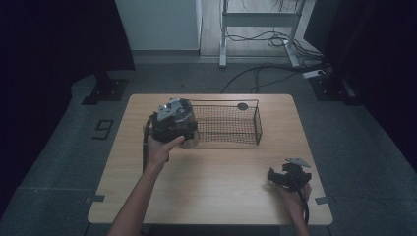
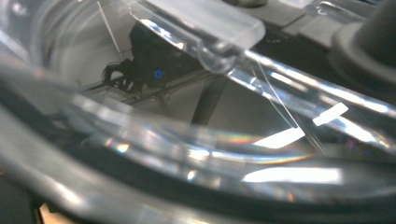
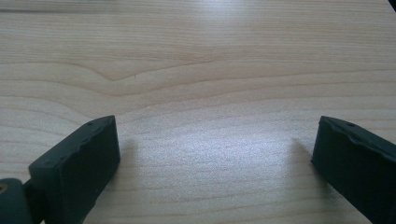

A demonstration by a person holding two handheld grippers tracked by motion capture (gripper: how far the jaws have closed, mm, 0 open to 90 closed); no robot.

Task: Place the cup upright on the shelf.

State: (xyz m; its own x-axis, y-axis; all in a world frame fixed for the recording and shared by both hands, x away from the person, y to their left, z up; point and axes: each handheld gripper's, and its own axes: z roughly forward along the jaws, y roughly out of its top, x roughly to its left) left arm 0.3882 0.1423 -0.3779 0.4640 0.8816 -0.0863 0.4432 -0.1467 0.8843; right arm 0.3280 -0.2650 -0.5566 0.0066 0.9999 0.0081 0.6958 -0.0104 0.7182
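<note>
Nearest the person, the right gripper point(image 1: 289, 178) sits low at the table's near right corner, its two black jaws spread wide with nothing but bare wood between them. In the right gripper view the wooden table point(image 3: 196, 70) runs on ahead of the fingertips with nothing on it, so this hand looks parked, kept clear while the other works.

Farther out, the left gripper point(image 1: 173, 129) is raised over the table beside the near left end of the wire basket point(image 1: 231, 123). A clear glass jar point(image 1: 181, 114) sits right at its front, the glass crowding the lens in the left gripper view point(image 2: 196, 140), where the rim and curved wall are pressed so close that the jaws themselves are hidden. I cannot tell whether they are closed on the glass or only cradling it, though the jar being carried off the table suggests a grip of some kind. The jar hangs at the basket's left end, touching or just over its edge; probably it is being lowered in or lifted out, and I cannot say which.

Beyond the fingers, a small dark disc point(image 1: 242, 106) lies at the basket's far rim, possibly a lid.
</note>
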